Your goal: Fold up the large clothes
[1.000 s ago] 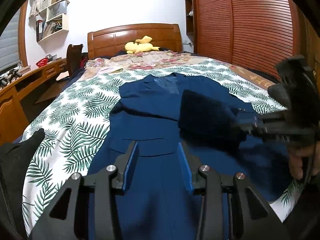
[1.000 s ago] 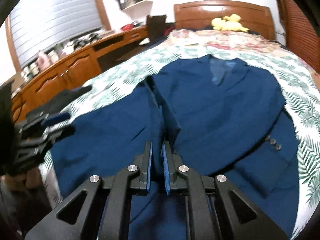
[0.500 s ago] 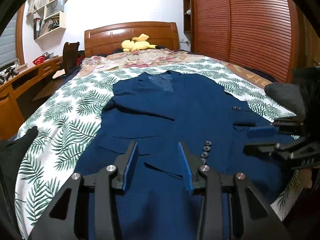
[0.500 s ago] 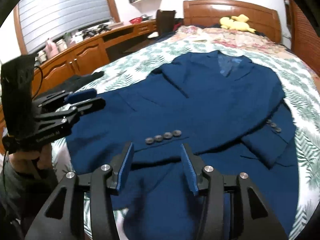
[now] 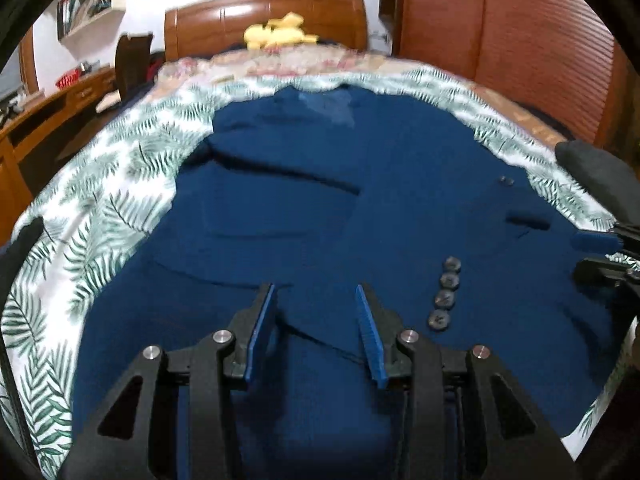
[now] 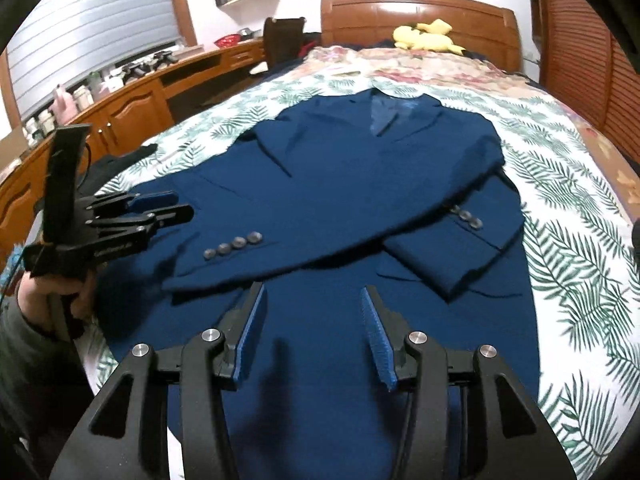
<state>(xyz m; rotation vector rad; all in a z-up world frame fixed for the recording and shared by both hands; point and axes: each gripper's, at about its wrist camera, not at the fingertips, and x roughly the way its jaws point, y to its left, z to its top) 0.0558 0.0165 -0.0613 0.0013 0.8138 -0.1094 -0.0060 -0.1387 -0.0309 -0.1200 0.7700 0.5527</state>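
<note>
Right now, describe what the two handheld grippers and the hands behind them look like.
Both the left gripper and right gripper are matte black linkage frames with silver pivot bolts and ribbed blue finger pads. From the right wrist view, the left unit has a tall black upright block, faint white lettering on its side and a thin dark cable; a bare hand with a dark grey-green sleeve grips its handle.

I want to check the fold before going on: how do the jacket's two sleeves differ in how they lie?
The sleeve with four buttons lies long and straight, slanting across the front of the jacket; the sleeve with fewer visible buttons is shorter looking, doubled near the jacket's side. The first ends near the left claw; the second ends toward the palm-leaf sheet. Both are navy, with grey buttons, and rest folded in on the jacket.
</note>
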